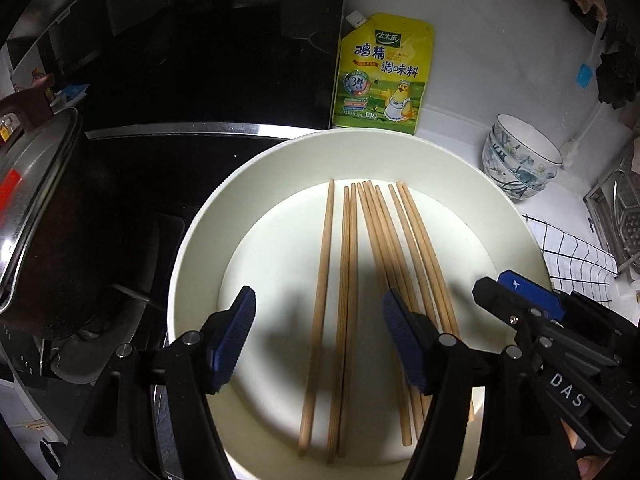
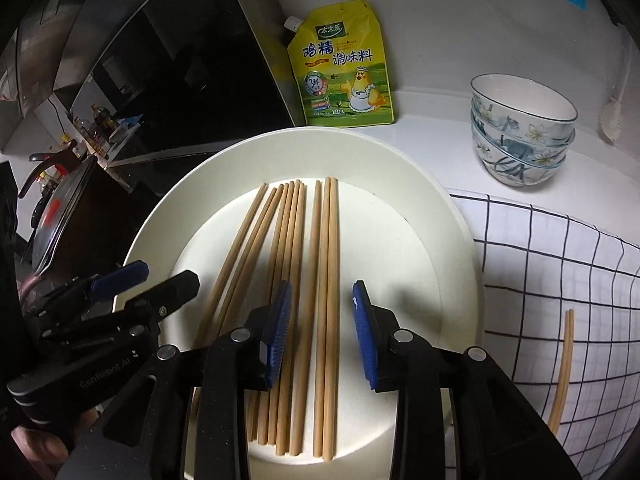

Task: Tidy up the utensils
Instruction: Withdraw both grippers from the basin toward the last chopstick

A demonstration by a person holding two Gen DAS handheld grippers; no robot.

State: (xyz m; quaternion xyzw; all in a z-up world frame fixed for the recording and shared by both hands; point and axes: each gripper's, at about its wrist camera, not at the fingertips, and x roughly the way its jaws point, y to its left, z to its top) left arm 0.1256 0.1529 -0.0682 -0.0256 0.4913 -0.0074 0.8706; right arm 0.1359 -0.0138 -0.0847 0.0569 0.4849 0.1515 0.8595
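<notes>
Several wooden chopsticks (image 1: 348, 264) (image 2: 296, 220) lie side by side, roughly parallel, on a round white plate (image 1: 400, 152) (image 2: 400, 168). My left gripper (image 1: 320, 300) hangs over the plate's near half, open wide, with three chopsticks lying below the gap and nothing between the pads. My right gripper (image 2: 322, 292) is open less wide above the right-hand chopsticks, and its blue pads press on none of them. Each gripper shows in the other's view: the right gripper (image 1: 504, 286) and the left gripper (image 2: 166, 274). One more chopstick (image 2: 562, 368) lies on the checked cloth.
A yellow seasoning pouch (image 1: 384, 76) leans on the back wall. Stacked floral bowls (image 2: 520, 132) stand to the right of the plate, with a checked cloth (image 2: 560, 248) in front of them. To the left are a black cooktop (image 1: 200, 60) and a lidded pot (image 1: 36, 184). A metal rack (image 1: 620, 216) is far right.
</notes>
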